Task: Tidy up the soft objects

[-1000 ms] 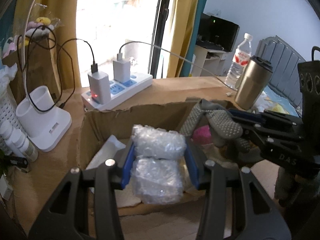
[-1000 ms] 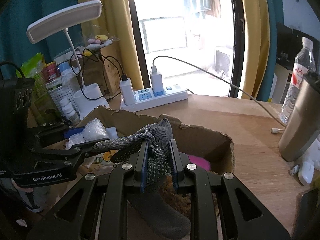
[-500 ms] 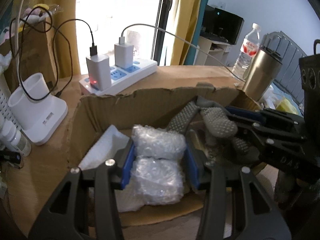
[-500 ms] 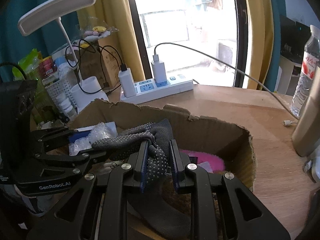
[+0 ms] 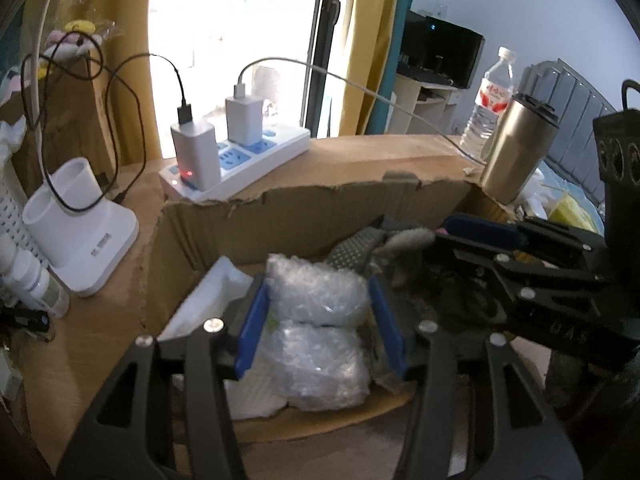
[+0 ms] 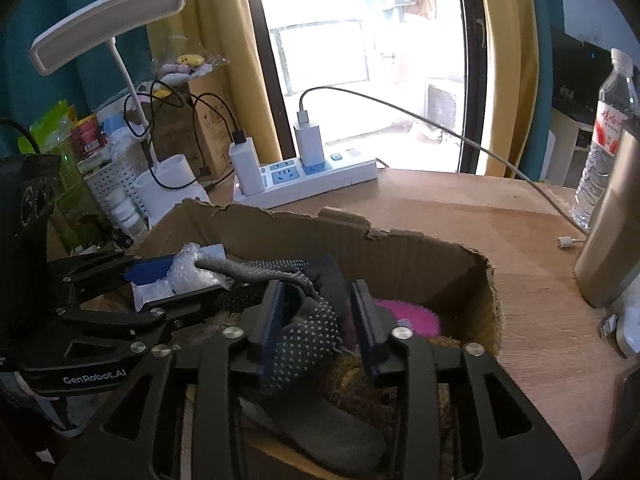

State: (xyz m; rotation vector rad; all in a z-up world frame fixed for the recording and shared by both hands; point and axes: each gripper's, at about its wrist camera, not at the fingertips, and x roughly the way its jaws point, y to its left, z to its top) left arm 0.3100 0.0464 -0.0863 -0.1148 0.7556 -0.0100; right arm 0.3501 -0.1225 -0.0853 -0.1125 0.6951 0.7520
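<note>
My left gripper (image 5: 318, 320) is shut on a folded wad of bubble wrap (image 5: 320, 320), low inside the open cardboard box (image 5: 304, 216). It also shows in the right wrist view (image 6: 172, 280) with the bubble wrap (image 6: 192, 272) between its blue pads. My right gripper (image 6: 320, 312) stands open around a grey dotted glove (image 6: 304, 332) that lies in the box (image 6: 400, 256); the pads stand apart from the glove's sides. In the left wrist view the right gripper (image 5: 452, 240) sits over the glove (image 5: 360, 246).
A pink fluffy item (image 6: 408, 316) and white foam sheet (image 5: 212, 304) lie in the box. Behind stand a power strip (image 5: 240, 164) with chargers, a white holder (image 5: 80, 216), a steel tumbler (image 5: 516, 152), a water bottle (image 5: 488, 104) and a desk lamp (image 6: 108, 20).
Both grippers have lowered into the box. My right gripper's jaws have spread and released the grey glove, which now rests in the box. The left gripper still holds the bubble wrap.
</note>
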